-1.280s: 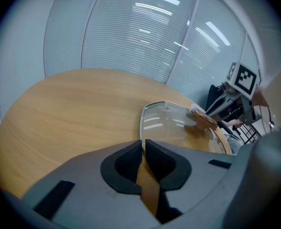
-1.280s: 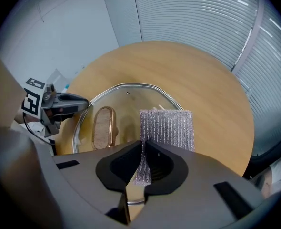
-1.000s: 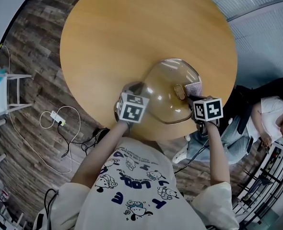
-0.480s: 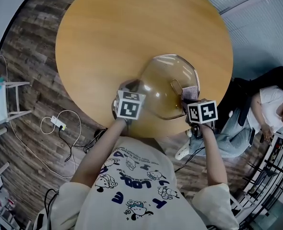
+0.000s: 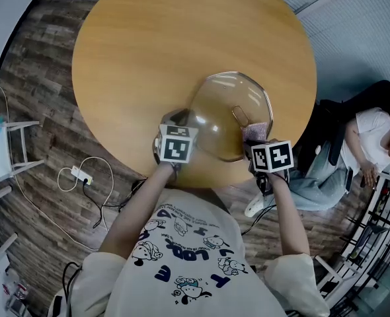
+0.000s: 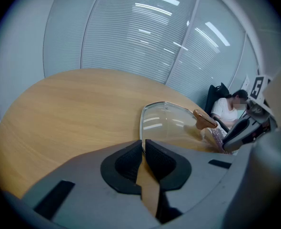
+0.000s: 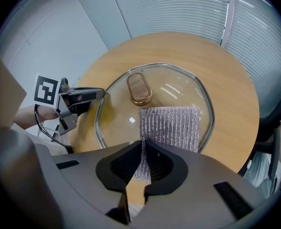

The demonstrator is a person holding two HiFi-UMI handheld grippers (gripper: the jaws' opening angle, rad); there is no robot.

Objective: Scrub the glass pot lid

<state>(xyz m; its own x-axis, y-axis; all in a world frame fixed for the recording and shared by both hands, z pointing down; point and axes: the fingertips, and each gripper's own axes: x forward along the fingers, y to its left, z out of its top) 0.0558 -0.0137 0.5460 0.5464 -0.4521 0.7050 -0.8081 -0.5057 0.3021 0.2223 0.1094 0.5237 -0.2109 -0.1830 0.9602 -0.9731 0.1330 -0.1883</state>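
Observation:
The glass pot lid (image 5: 223, 111) lies tilted at the near edge of the round wooden table (image 5: 149, 38), its brown knob (image 5: 240, 115) towards the right. My left gripper (image 5: 182, 124) is shut on the lid's left rim; in the left gripper view the jaws (image 6: 143, 147) pinch the rim of the lid (image 6: 171, 123). My right gripper (image 5: 256, 141) is shut on a silver scrub cloth (image 5: 256, 131). In the right gripper view that cloth (image 7: 171, 127) lies flat on the glass (image 7: 116, 113) just below the knob (image 7: 139, 88), its near corner in the right gripper (image 7: 144, 149).
Another person (image 5: 373, 144) sits in a dark chair right of the table. A cable and power strip (image 5: 79, 174) lie on the wooden floor at the left, near a white stand (image 5: 10, 140). A window wall with blinds (image 6: 145, 37) runs behind the table.
The right gripper has drawn the scrub cloth across the glass towards me, from beside the knob to below it. The left gripper keeps its hold on the rim.

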